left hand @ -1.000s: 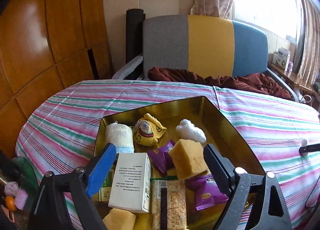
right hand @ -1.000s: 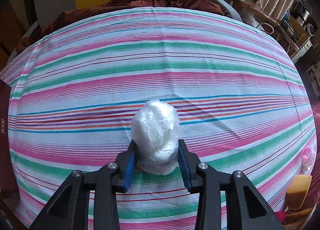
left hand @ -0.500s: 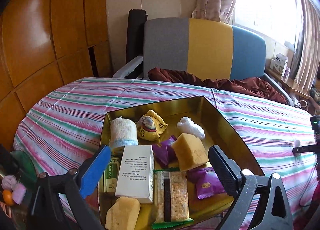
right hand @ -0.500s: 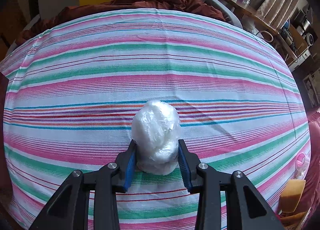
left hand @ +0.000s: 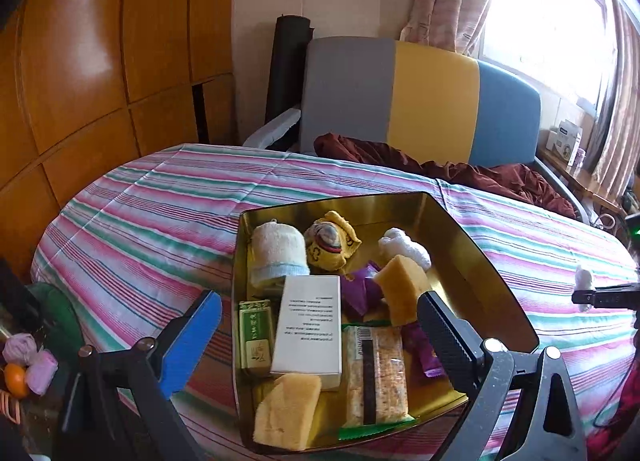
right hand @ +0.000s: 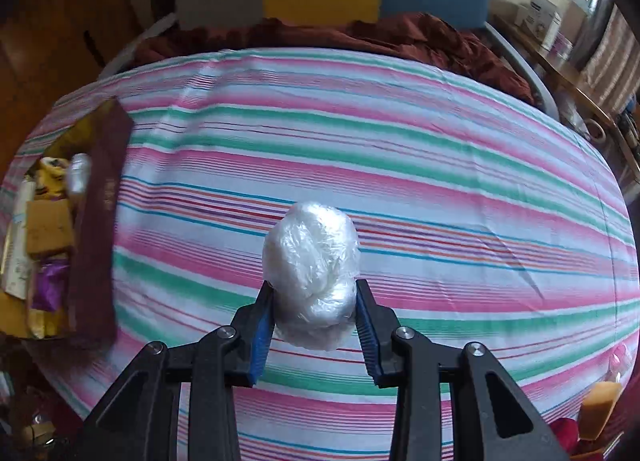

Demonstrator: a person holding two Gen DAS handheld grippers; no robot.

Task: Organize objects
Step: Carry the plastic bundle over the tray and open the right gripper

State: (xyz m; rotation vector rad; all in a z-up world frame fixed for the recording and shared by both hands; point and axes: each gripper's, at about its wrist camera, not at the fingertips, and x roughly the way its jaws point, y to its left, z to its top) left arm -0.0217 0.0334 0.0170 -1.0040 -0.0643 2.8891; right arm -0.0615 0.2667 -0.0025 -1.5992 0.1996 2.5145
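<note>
Crinkled clear plastic, wadded into a ball (right hand: 312,277), sits clenched between the right gripper (right hand: 316,315) pads, above the striped tablecloth (right hand: 400,165). The gold tin (right hand: 102,221) lies far left of it, blurred and cut off. The left gripper (left hand: 320,325) hangs spread wide and empty over the tin's crowded near end.

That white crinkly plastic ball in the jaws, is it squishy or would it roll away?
The white crinkly plastic ball is probably squishy and light: it looks like wadded film. It bulges above the right gripper. Its rounded shape might roll a little.
</note>
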